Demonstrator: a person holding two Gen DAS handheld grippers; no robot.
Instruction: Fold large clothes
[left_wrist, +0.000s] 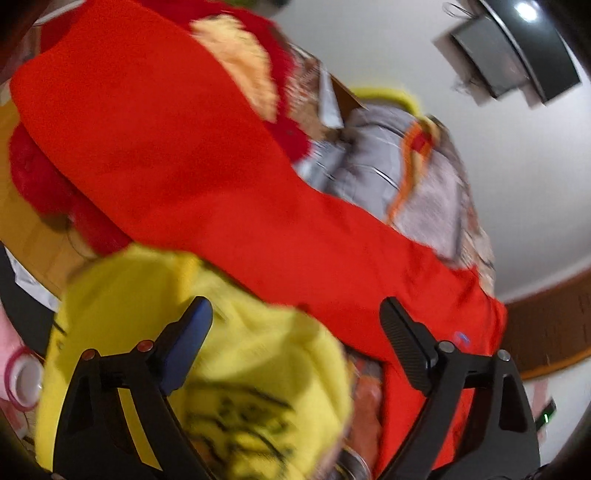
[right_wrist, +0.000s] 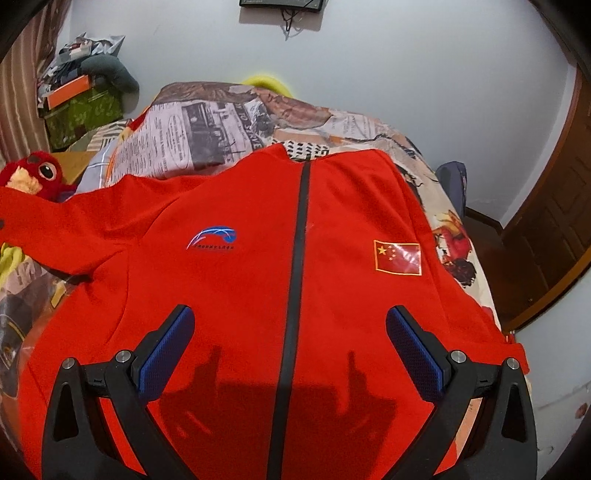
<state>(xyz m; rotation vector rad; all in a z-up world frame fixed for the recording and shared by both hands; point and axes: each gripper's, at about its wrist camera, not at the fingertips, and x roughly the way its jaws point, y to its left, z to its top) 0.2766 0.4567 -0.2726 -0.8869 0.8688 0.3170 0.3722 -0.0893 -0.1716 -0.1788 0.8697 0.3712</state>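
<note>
Right wrist view: a bed with a newspaper-print cover carries a smooth red zip jacket, spread flat front-up, black zipper down its middle, flag patch on the chest. A fuzzy red plush toy sits beside its sleeve. Both the right gripper and left gripper hover jaws apart, empty, the left over a yellow printed garment.

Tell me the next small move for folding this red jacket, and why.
Probably bring the left gripper down onto the red jacket's outstretched sleeve and close on it, to fold it across the chest. The jacket lies front up on the bed, zip closed; that sleeve stretches out sideways, and both grippers, the right gripper too, hang open and empty.
</note>
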